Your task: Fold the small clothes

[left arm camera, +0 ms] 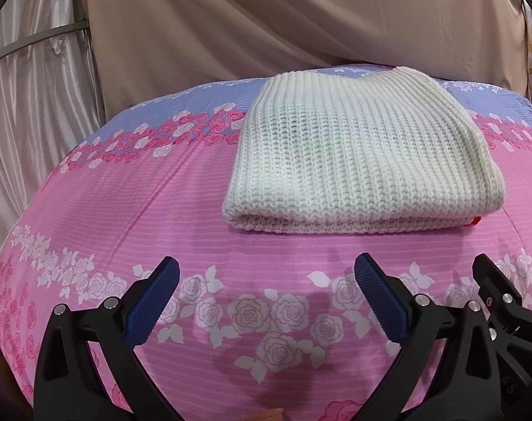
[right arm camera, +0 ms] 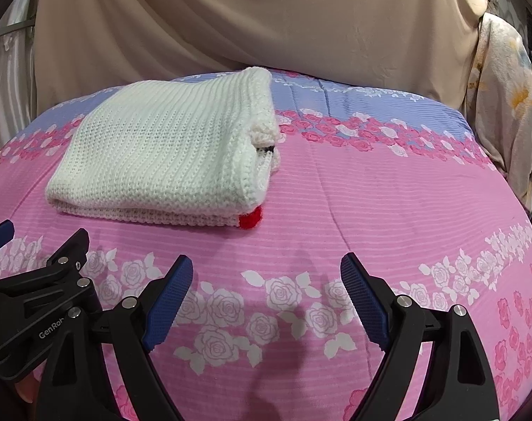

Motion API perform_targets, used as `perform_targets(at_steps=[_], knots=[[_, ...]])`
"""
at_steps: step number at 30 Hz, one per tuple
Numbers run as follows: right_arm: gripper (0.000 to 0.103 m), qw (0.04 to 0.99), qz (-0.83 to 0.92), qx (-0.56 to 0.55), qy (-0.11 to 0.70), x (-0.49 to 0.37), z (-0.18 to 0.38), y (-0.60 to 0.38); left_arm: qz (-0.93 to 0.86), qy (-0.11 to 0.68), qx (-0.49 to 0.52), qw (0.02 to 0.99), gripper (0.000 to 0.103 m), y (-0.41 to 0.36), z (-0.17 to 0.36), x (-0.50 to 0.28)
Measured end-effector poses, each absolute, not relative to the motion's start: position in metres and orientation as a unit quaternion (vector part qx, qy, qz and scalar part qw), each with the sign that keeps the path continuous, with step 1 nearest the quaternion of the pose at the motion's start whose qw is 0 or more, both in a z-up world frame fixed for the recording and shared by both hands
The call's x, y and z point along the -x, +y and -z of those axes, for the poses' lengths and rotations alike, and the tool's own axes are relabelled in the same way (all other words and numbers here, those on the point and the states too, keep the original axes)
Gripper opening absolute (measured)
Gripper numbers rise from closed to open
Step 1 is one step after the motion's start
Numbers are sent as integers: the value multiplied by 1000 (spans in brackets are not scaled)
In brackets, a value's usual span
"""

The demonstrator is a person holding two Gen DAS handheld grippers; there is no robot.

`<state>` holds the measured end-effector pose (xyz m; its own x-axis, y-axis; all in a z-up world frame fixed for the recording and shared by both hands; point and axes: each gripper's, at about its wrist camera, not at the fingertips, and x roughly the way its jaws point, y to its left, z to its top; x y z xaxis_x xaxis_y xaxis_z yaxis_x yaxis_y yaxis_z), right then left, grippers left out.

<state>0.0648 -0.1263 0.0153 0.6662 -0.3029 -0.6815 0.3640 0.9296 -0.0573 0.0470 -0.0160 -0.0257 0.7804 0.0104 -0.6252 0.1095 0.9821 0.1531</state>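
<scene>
Both grippers, left gripper (left arm camera: 266,280) and right gripper (right arm camera: 266,277), gape wide, empty; ahead, the folded white knit sweater (right arm camera: 160,151) looks soft, probably light: pinch its thick near edge

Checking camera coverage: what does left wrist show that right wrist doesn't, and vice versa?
Left wrist only: shiny grey curtain at far left. Right wrist only: the folded white knit's open right edge with a black detail, plus floral fabric hanging at right. Both: the knit and its red corner patch on the pink rose bedspread, both tools open, holding nothing.

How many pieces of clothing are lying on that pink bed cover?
1: a white knitted garment, folded, on the far part of the flowered cover. Anything tucked inside its folds would be hidden.
</scene>
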Motion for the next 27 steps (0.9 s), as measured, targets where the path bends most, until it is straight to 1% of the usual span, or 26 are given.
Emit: perform_targets(at_steps=[18,20,23,27], knots=[[84,915,181,-40,359,-63,-16,-129,28,323,-89,942,97,-16,23,-45],[84,915,181,-40,359,-63,-17,-128,24,318,-92,943,97,-18,22,-43],[84,915,182,-38,359,-63,-17,-128,21,312,-100,945,92,-22,21,-41],[84,915,183,-38,358,-63,-17,-127,21,311,-100,945,91,-23,21,-41]])
